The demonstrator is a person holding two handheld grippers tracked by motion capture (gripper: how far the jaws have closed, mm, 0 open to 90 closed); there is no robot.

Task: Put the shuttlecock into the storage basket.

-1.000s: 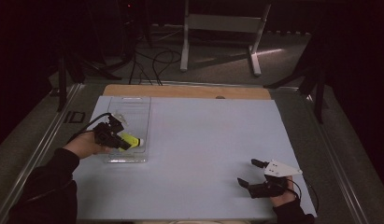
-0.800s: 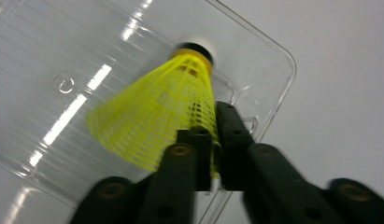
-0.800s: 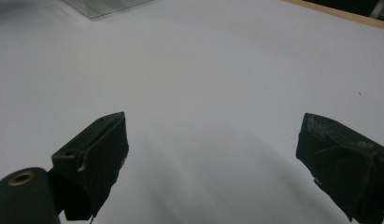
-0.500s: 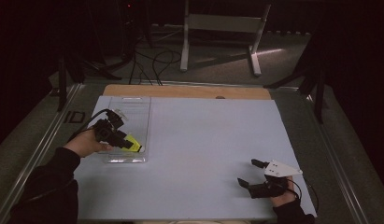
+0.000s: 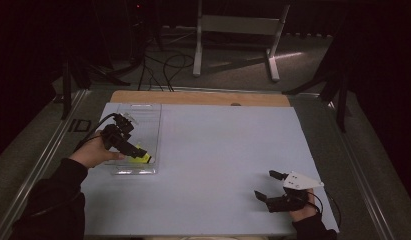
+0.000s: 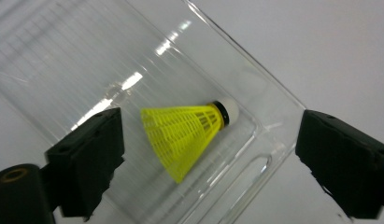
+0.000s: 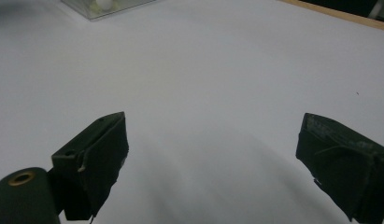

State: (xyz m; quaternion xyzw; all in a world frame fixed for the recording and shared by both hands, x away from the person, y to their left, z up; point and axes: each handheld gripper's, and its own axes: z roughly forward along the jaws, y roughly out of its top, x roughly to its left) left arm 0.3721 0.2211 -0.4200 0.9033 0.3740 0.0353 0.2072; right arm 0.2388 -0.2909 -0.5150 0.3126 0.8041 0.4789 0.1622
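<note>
No writing is readable. The left tool (image 6: pixel 208 154), jaws just spread, hovers over the yellow shuttlecock (image 6: pixel 189 133) lying in the clear tray (image 6: pixel 269 140); the right tool (image 7: pixel 213 168), at 4 o'clock, rests spread.

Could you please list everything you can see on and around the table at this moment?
Shuttlecock: one, yellow skirt, white cork, lying on its side in the tray.
Tray: one, clear plastic, left part of the table.
Table: one, pale top, wooden far edge.
Stand: one, white, on the floor beyond.
Left gripper: one, black, over the tray, jaws just opened, clear of the shuttlecock.
Right gripper: one, black, near right corner, open.
</note>
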